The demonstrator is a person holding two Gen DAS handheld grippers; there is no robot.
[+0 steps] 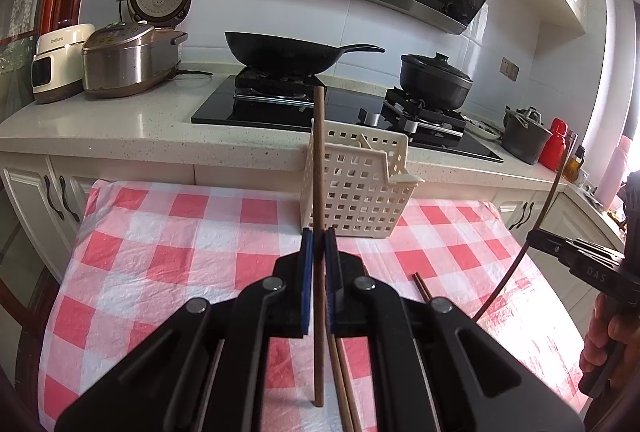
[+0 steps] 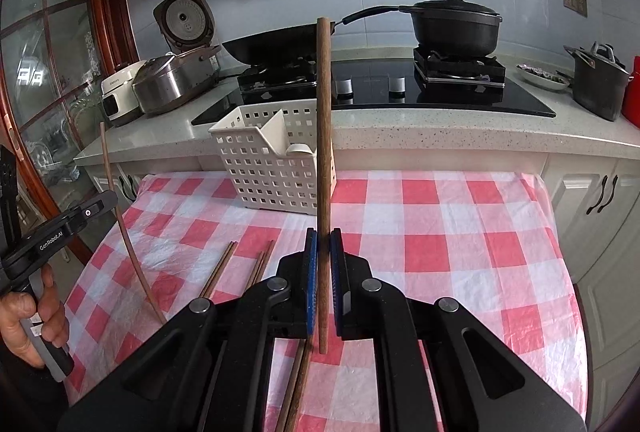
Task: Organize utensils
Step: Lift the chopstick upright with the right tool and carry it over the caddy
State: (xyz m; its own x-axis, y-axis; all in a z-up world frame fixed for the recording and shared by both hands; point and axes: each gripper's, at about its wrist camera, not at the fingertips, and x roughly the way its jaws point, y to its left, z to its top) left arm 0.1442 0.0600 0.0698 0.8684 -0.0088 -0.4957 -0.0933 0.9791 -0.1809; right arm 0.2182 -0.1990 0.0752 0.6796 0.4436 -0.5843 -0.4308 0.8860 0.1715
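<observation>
Each clamped upright at frame centre, one chopstick [image 1: 319, 168] in the left gripper [image 1: 319, 244] and another chopstick [image 2: 324, 168] in the right gripper [image 2: 323, 244] are mid-carry; next, likely tipping both into the white basket [image 1: 360, 192] behind, loose chopsticks [image 2: 224, 266] remaining on the checked cloth [image 2: 440, 232].

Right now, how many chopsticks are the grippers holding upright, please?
2: left chopstick in the left gripper, right chopstick in the right gripper. Others lie on the checked cloth, some perhaps hidden.

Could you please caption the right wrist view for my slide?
Right gripper holds a brown wooden chopstick upright before the white perforated plastic basket.
</observation>
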